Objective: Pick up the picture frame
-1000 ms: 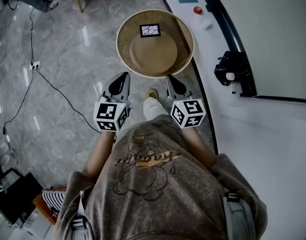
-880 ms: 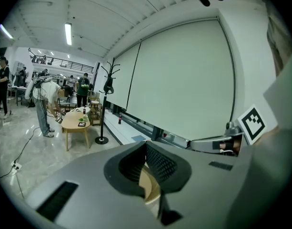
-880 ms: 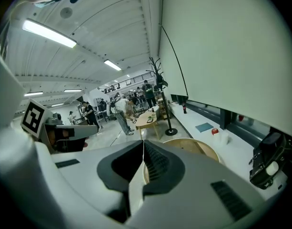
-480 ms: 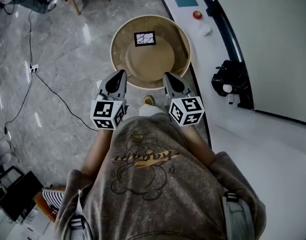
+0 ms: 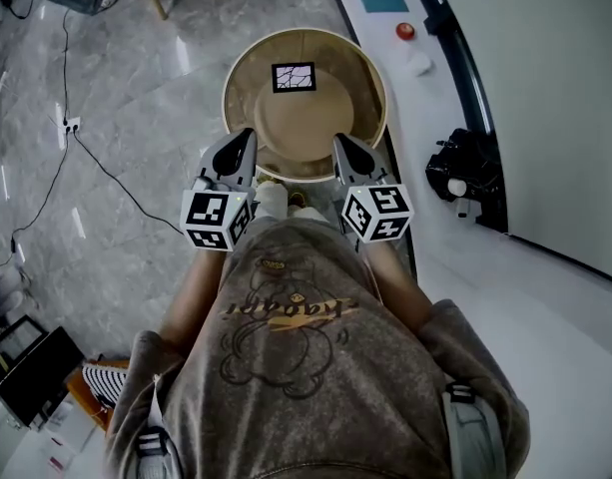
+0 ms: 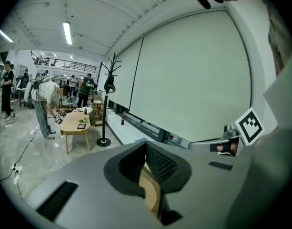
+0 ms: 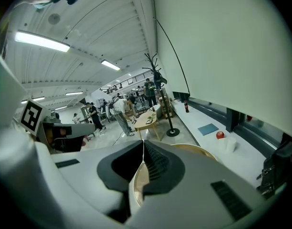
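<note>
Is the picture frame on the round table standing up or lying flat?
Lying flat: the picture frame shows its whole face upward on the round table.

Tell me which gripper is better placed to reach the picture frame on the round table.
Neither clearly. The left gripper and right gripper are both shut at the table's near rim, and the picture frame lies about midway between them, farther across.

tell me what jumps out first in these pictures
The round wooden table in the upper middle of the head view draws the eye first, with a small dark picture frame lying on its far side. Next come the left gripper and the right gripper, both shut and empty, held side by side at the table's near edge.
</note>
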The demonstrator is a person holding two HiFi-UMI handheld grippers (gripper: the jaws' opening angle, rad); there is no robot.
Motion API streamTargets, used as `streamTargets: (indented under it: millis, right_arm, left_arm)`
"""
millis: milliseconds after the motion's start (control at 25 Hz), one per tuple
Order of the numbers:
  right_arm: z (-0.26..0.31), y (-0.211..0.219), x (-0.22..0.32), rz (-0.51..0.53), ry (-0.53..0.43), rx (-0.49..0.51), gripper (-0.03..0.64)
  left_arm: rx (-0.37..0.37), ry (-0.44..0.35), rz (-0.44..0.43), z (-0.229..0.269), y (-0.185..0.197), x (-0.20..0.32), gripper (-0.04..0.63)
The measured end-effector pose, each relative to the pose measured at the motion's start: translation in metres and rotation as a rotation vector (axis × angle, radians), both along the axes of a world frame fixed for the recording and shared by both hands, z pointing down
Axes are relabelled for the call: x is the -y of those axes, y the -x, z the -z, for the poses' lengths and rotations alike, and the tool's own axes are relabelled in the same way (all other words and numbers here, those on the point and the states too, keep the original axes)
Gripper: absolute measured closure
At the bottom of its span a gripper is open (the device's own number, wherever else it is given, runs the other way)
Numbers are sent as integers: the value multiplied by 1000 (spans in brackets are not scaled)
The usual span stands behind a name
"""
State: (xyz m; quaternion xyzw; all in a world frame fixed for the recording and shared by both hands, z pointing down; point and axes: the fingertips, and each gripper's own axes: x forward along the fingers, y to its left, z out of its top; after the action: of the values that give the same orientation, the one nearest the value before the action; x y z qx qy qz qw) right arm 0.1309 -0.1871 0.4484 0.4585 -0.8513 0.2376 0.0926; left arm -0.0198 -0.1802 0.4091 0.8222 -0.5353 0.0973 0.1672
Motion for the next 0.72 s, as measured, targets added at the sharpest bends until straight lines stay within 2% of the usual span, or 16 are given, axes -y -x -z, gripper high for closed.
streamTargets:
  millis: [720]
  right_arm:
    - [-11, 15, 69, -70, 21, 3, 597]
  left_arm:
    - [-8, 19, -71, -14, 8, 80, 577]
